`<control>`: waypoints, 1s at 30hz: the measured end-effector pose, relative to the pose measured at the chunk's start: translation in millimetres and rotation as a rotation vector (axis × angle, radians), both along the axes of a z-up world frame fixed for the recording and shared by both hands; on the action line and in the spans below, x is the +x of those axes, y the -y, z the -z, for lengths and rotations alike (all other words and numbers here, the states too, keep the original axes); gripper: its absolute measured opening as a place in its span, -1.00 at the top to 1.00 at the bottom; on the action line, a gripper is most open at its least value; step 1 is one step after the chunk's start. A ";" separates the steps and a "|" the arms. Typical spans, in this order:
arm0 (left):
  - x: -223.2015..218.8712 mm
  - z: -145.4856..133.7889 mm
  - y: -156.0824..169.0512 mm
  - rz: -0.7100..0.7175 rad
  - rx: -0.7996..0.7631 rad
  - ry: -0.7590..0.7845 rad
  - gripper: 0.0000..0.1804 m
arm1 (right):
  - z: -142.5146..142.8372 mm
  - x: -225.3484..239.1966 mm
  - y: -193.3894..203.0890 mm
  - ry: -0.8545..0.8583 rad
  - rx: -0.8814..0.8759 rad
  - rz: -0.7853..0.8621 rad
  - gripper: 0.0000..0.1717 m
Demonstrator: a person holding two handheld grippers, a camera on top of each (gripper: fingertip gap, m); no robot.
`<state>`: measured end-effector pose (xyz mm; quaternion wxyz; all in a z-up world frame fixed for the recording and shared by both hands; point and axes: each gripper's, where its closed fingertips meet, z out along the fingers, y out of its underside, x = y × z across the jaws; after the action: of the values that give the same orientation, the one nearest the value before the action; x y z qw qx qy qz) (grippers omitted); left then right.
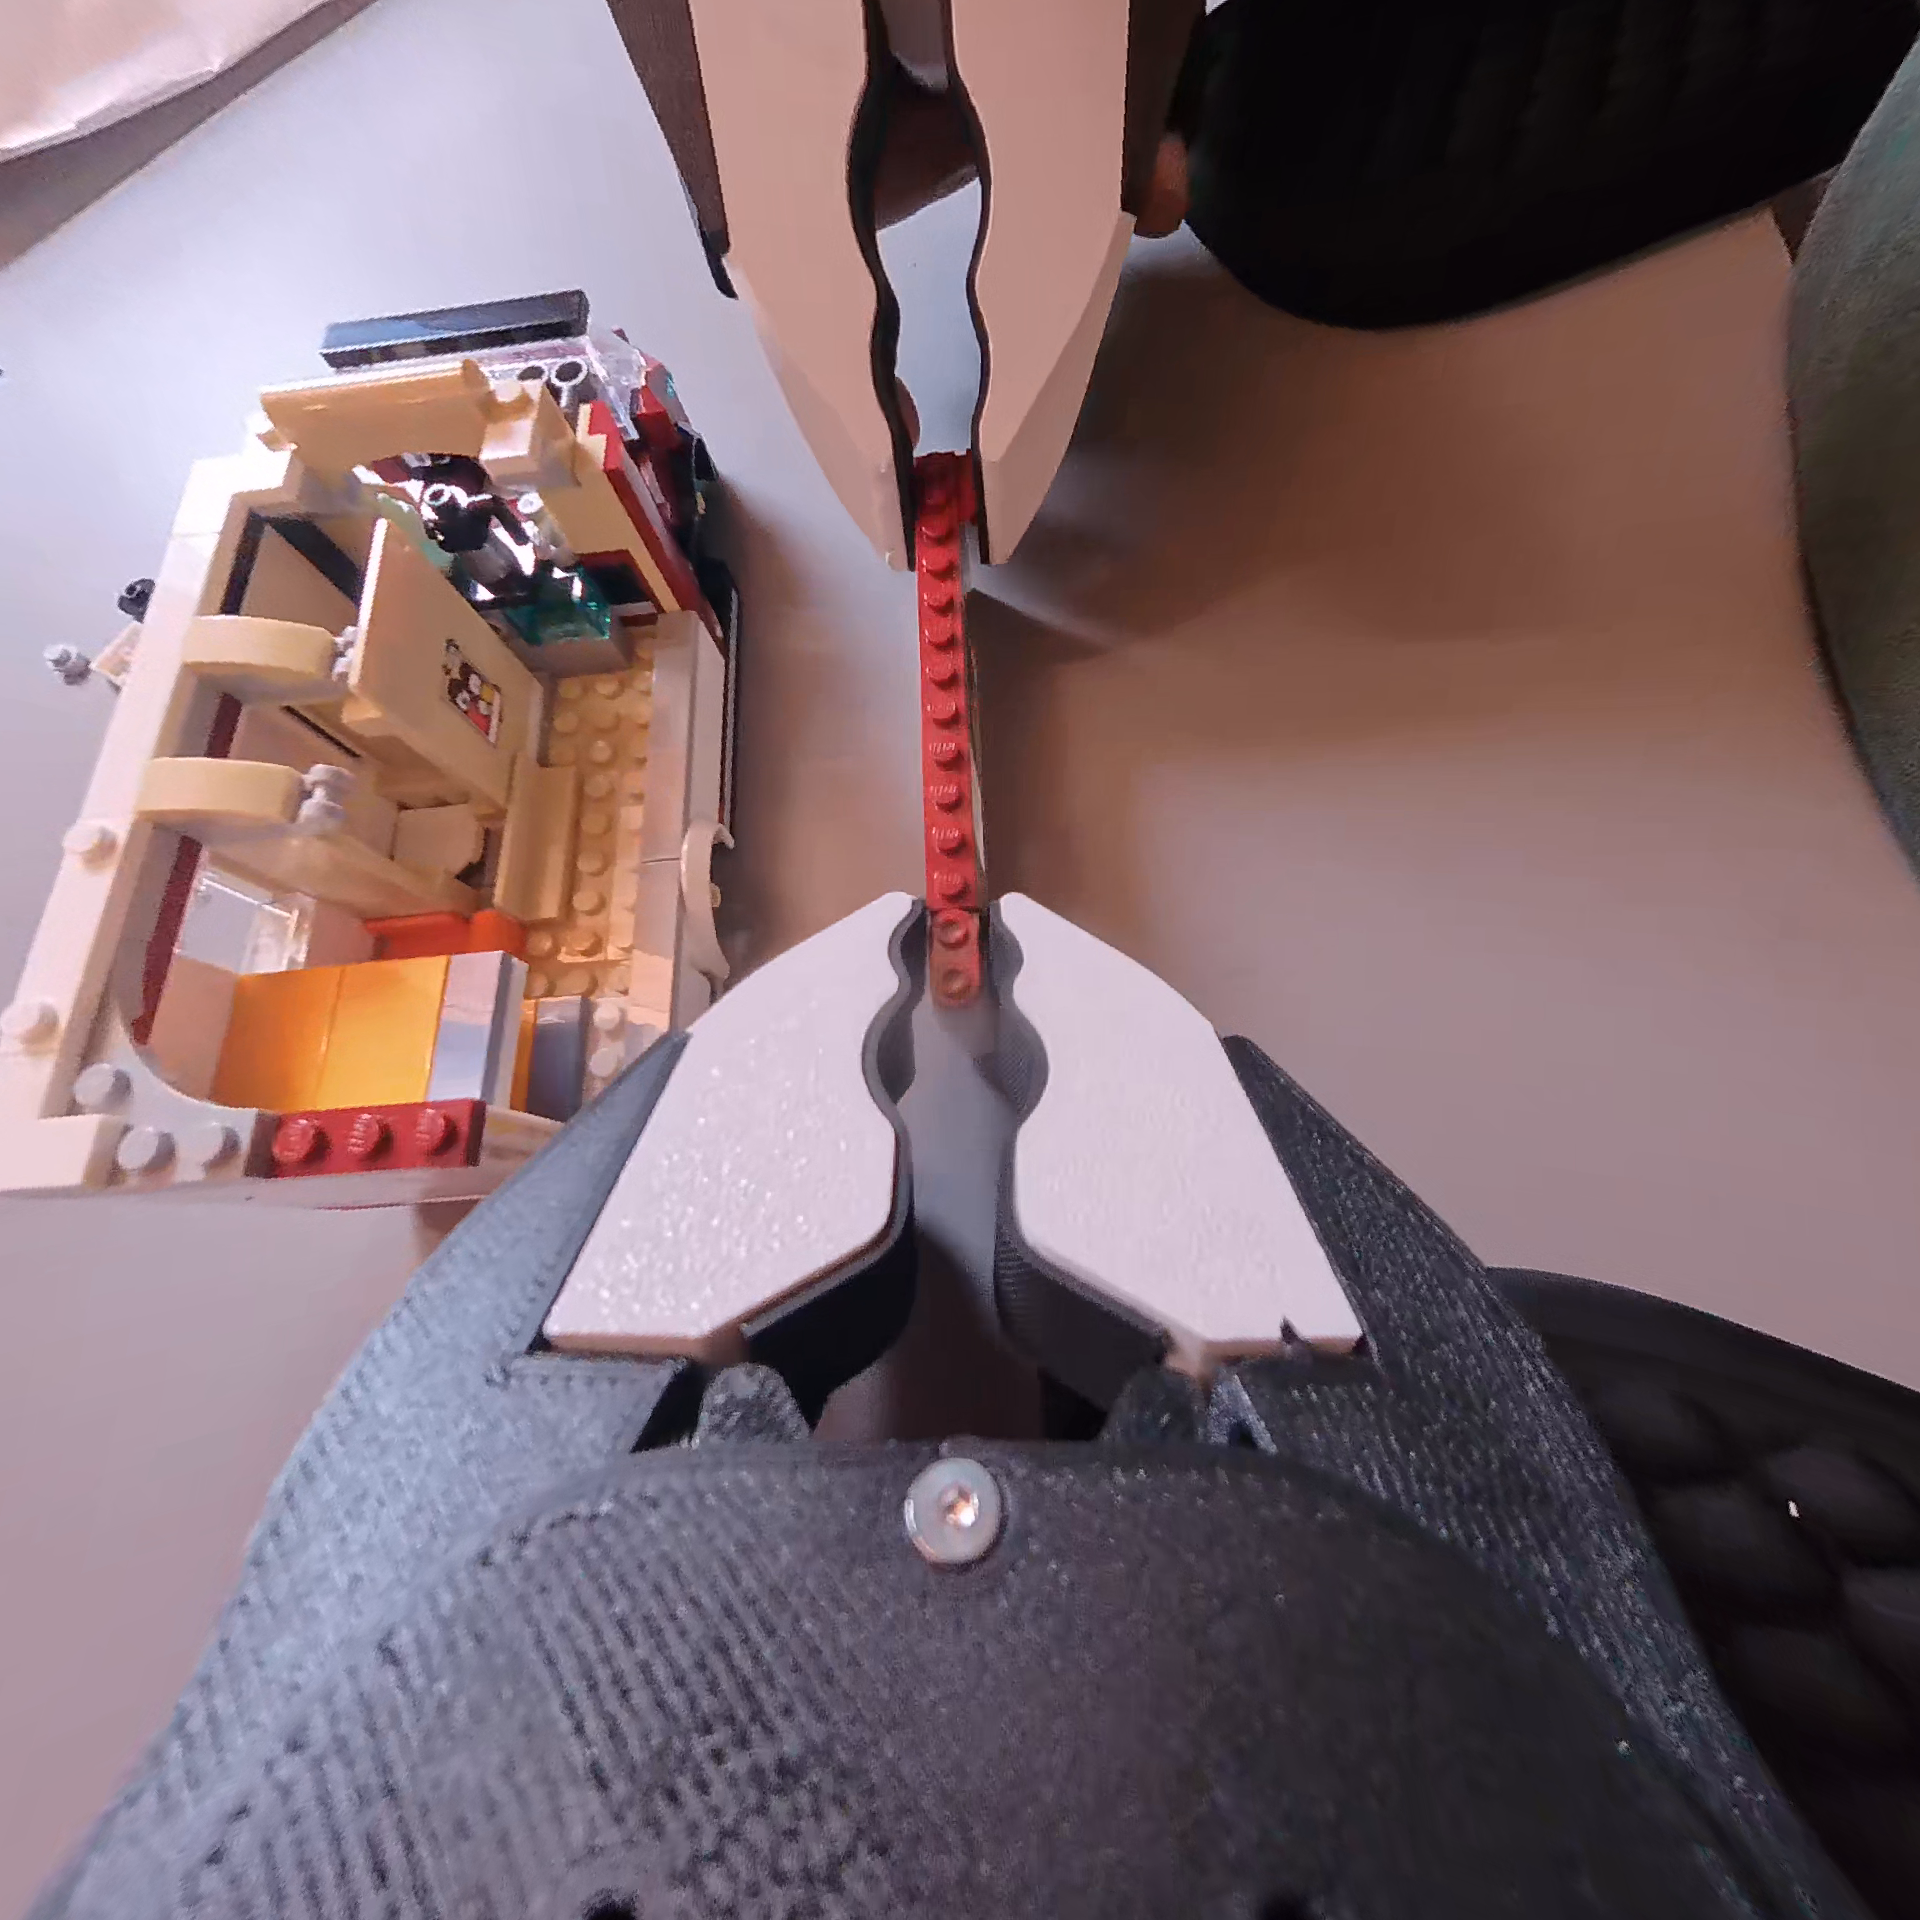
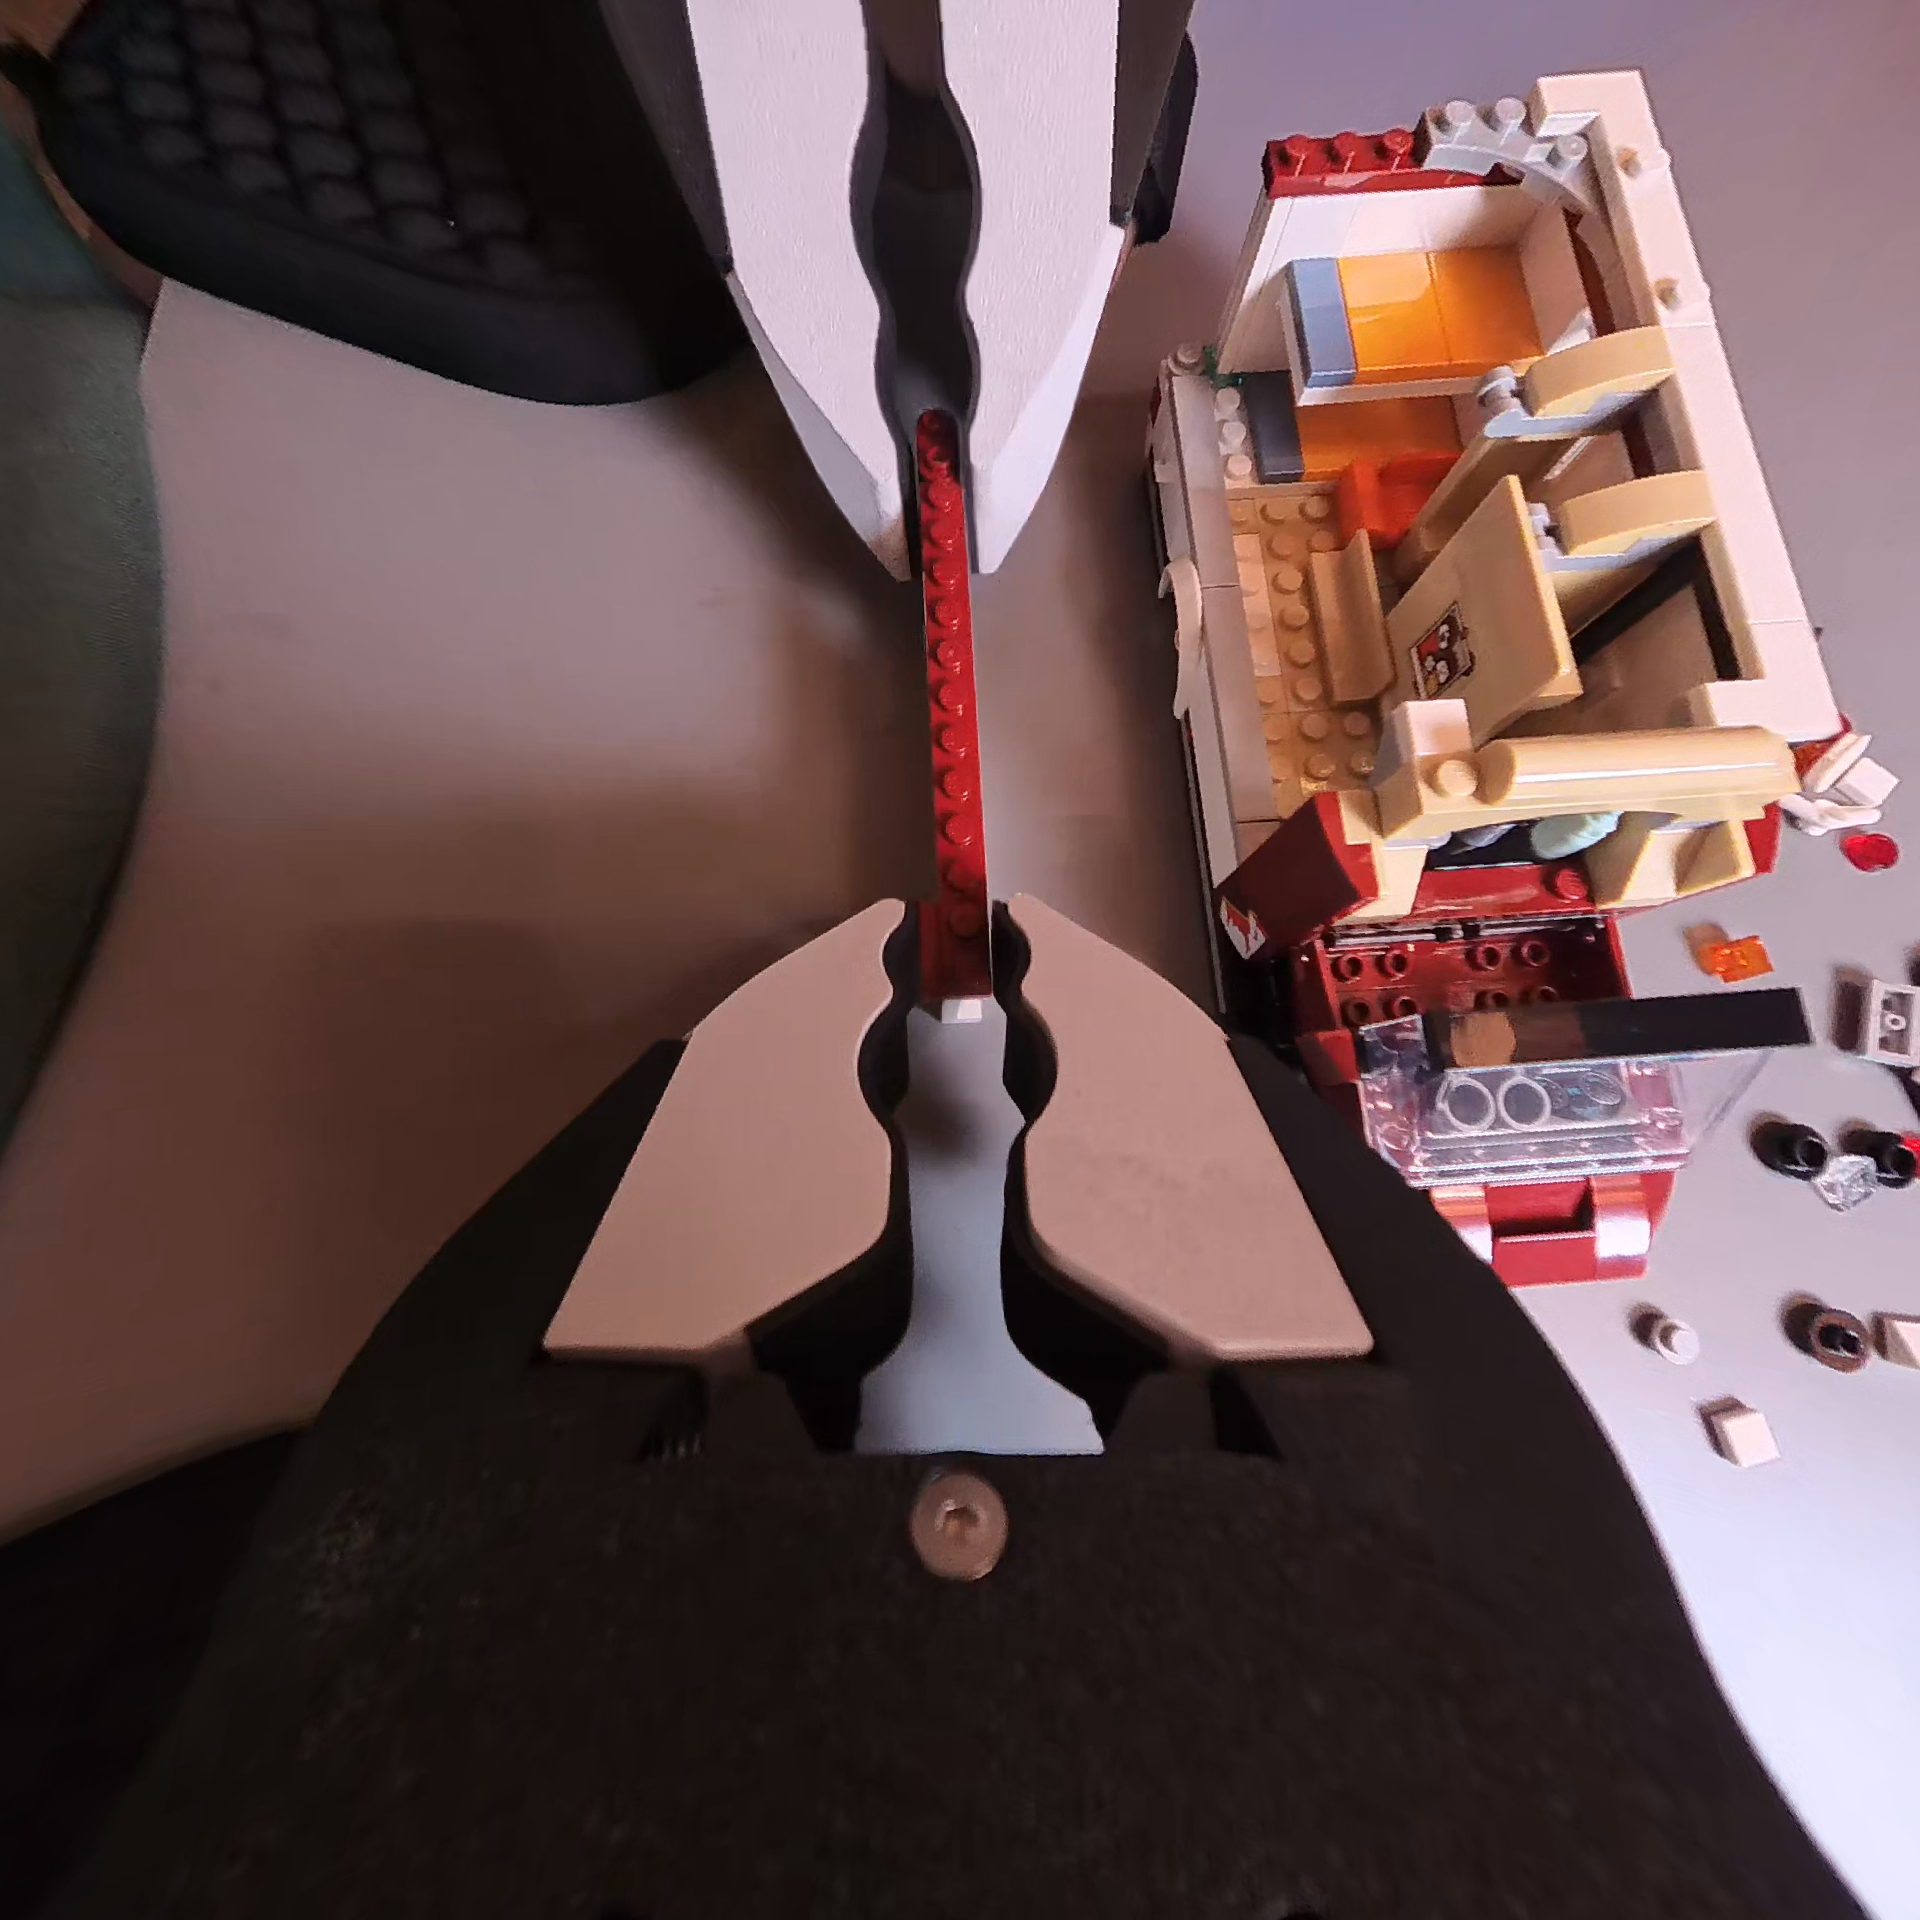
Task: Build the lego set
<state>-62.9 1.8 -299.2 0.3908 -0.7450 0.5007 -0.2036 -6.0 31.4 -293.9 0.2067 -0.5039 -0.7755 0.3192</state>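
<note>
A long, thin red studded brick strip (image 1: 943,717) hangs above the grey table (image 1: 1403,831), held at both ends. My left gripper (image 1: 956,920) is shut on its near end, where a darker red piece sits between the pads. My right gripper (image 1: 935,509) faces it from the top of the left wrist view and grips the far end. In the right wrist view my right gripper (image 2: 951,920) is shut on the strip (image 2: 956,707), with a small white piece (image 2: 961,1010) at that end. The left gripper (image 2: 940,499) holds the other end there.
A cream and dark red brick-built vehicle model with orange parts lies on the table, left of the strip (image 1: 364,790) and right of it in the right wrist view (image 2: 1507,623). Several small loose pieces (image 2: 1735,1444) lie at the right. A black padded object (image 2: 312,156) is behind. Left tips to right tips: about 7 cm.
</note>
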 end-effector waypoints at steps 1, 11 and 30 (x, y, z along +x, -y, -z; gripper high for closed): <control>0.0 0.2 -0.2 0.001 0.004 -0.003 0.89 | 1.3 -0.1 -1.3 0.003 0.008 0.005 0.85; -4.8 0.0 -5.4 -0.025 0.020 -0.009 0.88 | 2.8 -3.4 -5.3 -0.011 -0.010 0.035 0.85; -24.5 -48.6 -5.6 -0.037 0.102 0.144 0.80 | -16.5 0.6 -12.8 -0.081 -0.009 0.055 0.71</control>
<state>-87.4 7.4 -250.6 0.4668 -0.7168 0.4671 -0.2239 -5.4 44.2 -277.4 0.2445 -0.5128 -0.7509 0.3368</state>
